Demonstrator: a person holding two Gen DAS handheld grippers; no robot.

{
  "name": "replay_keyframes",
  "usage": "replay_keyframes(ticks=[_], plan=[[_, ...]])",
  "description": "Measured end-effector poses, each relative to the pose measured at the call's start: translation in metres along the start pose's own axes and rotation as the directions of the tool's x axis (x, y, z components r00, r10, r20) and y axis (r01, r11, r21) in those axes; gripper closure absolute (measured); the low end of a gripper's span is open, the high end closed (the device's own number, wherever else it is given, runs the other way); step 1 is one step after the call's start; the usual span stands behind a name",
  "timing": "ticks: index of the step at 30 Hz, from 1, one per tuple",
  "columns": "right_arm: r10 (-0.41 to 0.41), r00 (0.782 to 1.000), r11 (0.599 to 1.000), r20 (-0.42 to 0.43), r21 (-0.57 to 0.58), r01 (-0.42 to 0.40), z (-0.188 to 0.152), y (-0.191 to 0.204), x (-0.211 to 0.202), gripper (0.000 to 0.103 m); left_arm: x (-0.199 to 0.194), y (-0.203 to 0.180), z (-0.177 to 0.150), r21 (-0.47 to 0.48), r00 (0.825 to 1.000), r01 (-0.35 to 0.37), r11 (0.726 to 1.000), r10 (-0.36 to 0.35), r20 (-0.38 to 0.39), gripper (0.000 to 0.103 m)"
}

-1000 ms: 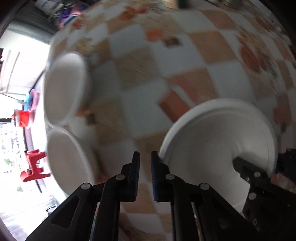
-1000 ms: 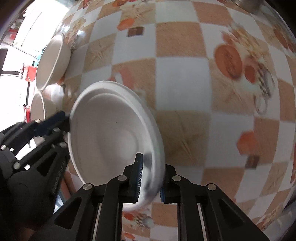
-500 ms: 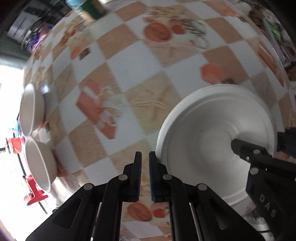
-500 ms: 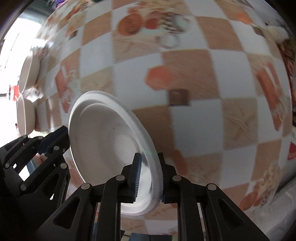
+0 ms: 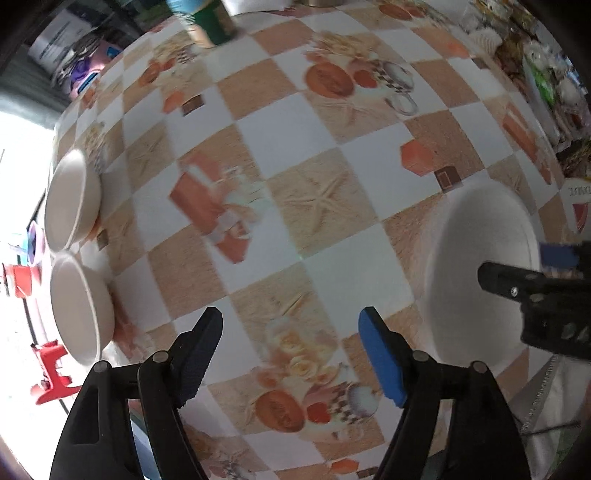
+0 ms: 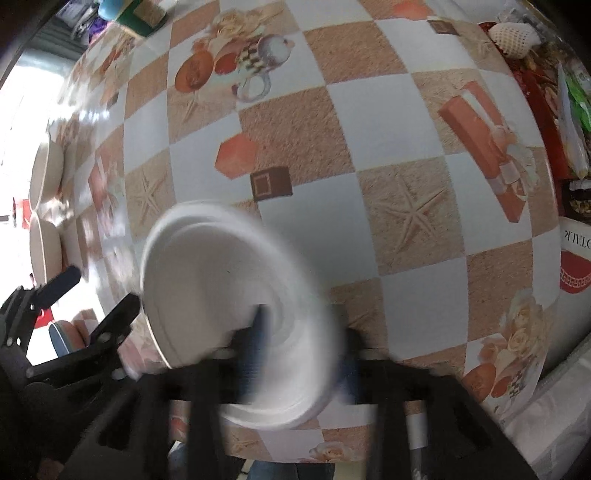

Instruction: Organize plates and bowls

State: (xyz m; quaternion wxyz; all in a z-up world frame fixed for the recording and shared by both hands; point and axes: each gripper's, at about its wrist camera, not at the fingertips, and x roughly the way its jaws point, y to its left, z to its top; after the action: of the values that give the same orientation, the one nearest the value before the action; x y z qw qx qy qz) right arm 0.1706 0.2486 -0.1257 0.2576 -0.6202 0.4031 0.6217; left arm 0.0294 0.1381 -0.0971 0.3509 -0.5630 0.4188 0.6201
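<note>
Half a second on, my left tongs [image 5: 290, 345] have gone from nearly closed to wide apart, and the white plate [image 5: 476, 273] now sits farther off to their right, near the worktop's right edge.

Left wrist view: my left tongs hold nothing above the checkered worktop [image 5: 314, 192]. Two white bowls [image 5: 72, 203] and [image 5: 79, 308] sit side by side, close together at the worktop's left edge. The plate is tilted up on edge, with my right tongs [image 5: 532, 273] reaching in across its far rim. A green container [image 5: 212, 22] stands at the far edge.

Right wrist view: heavy motion blur covers my right tongs [image 6: 299, 347] and the plate [image 6: 218, 280], which is raised at a tilt over the near edge of the worktop [image 6: 332, 122]. The blurred fingers sit on either side of the plate's near rim, but I cannot tell how tightly they grip. My left tongs [image 6: 99, 291] show spread just beside the plate's left rim. The two bowls [image 6: 48, 173] lie far along the left edge.
</note>
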Motion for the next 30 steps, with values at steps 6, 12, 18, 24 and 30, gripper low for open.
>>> replay_keyframes(ticks=[6, 12, 18, 24, 30], plan=[[-0.048, 0.997, 0.999, 0.063, 0.022, 0.046, -0.001, -0.002, -0.037, 0.019, -0.012, 0.026, -0.031, -0.045, 0.998, 0.056, 0.997, -0.057, -0.015, 0.023], [-0.053, 0.993, 0.998, 0.105, -0.013, 0.055, 0.000, 0.018, -0.064, 0.019, -0.028, 0.055, -0.058, -0.108, 0.997, 0.070, 0.992, -0.072, -0.009, 0.023], [-0.023, 0.993, 0.994, 0.120, -0.100, 0.035, 0.007, 0.094, -0.059, 0.019, -0.038, 0.106, -0.062, -0.211, 0.998, 0.063, 0.975, -0.058, 0.031, 0.023], [0.002, 0.994, 0.975, 0.110, -0.220, 0.023, 0.014, 0.179, -0.044, 0.019, -0.051, 0.147, -0.075, -0.312, 0.998, 0.042, 0.949, -0.027, 0.052, 0.023], [-0.002, 0.996, 0.947, 0.093, -0.319, 0.031, 0.012, 0.235, -0.034, 0.019, -0.045, 0.188, -0.087, -0.404, 0.999, 0.014, 0.914, -0.001, 0.034, 0.023]])
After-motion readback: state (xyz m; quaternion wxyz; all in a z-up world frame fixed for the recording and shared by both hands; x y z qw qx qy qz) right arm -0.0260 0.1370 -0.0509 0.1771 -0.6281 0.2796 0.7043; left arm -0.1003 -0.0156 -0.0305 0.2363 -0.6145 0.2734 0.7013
